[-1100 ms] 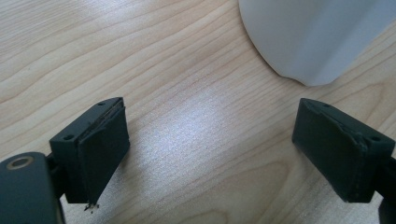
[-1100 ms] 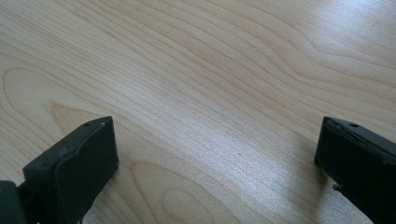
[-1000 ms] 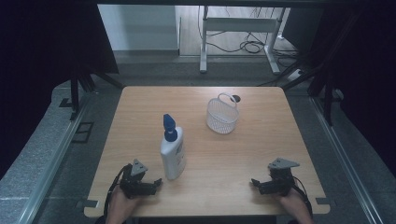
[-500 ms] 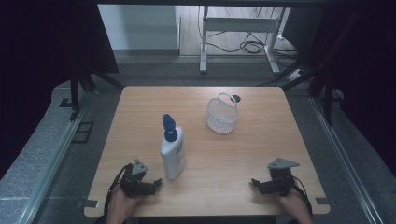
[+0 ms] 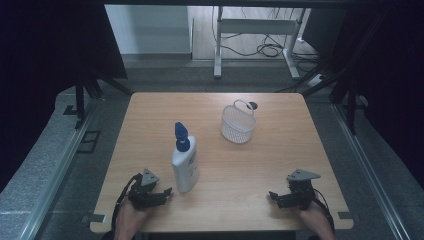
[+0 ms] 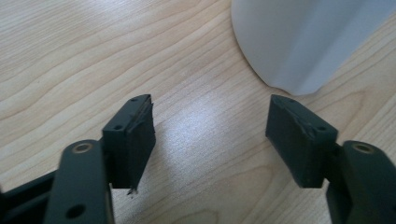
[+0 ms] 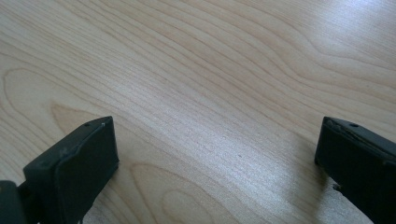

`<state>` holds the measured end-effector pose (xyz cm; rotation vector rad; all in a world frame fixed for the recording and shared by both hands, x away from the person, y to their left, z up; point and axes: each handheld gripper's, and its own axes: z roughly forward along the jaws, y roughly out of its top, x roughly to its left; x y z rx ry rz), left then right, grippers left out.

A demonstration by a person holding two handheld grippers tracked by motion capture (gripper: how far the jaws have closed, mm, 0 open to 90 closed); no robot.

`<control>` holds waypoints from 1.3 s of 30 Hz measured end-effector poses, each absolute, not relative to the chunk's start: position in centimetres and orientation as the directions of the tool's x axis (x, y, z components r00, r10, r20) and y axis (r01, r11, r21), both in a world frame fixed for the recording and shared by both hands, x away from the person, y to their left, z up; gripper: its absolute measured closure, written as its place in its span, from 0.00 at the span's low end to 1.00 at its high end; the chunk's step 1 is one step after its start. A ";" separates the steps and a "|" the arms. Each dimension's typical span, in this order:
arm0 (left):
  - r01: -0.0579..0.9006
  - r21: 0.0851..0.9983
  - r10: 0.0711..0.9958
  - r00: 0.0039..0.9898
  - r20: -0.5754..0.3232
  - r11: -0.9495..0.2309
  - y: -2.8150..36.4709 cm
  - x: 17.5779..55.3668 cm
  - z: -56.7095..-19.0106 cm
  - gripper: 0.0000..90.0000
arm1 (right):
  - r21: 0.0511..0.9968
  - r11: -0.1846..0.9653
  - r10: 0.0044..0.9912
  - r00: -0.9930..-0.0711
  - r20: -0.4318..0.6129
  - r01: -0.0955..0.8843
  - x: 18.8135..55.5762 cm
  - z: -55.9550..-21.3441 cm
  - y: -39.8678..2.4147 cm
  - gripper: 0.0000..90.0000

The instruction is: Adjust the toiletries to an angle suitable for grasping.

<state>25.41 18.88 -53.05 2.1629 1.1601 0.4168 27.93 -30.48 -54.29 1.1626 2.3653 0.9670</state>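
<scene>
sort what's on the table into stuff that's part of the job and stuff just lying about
Part of the job:
- white bottle with blue cap, standing just ahead of the left gripper, whose jaws have just been closing with nothing between them

Just lying about:
- white wire basket, far side of the table
- right gripper, open over bare wood

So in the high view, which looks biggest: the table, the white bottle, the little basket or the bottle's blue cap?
1. table
2. white bottle
3. basket, fairly close to the bottle and farther from the camera, so unsure
4. blue cap
</scene>
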 end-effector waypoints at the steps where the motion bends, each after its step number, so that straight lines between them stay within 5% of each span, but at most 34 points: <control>1: 0.625 0.667 0.829 0.560 -0.021 -0.405 18.9 25.5 -53.0 0.41 | 0.700 0.436 0.791 -0.611 0.001 0.565 27.9 -54.3 -30.5 0.00; 24: 0.603 0.718 0.838 0.544 -0.051 -0.347 18.5 27.3 -52.3 0.88 | 0.700 0.436 0.791 -0.612 0.002 0.566 28.1 -54.3 -30.3 0.00; 39: 0.593 0.720 0.819 0.571 -0.060 -0.361 17.9 28.5 -52.5 0.99 | 0.700 0.439 0.788 -0.616 0.001 0.563 28.2 -54.3 -30.2 0.00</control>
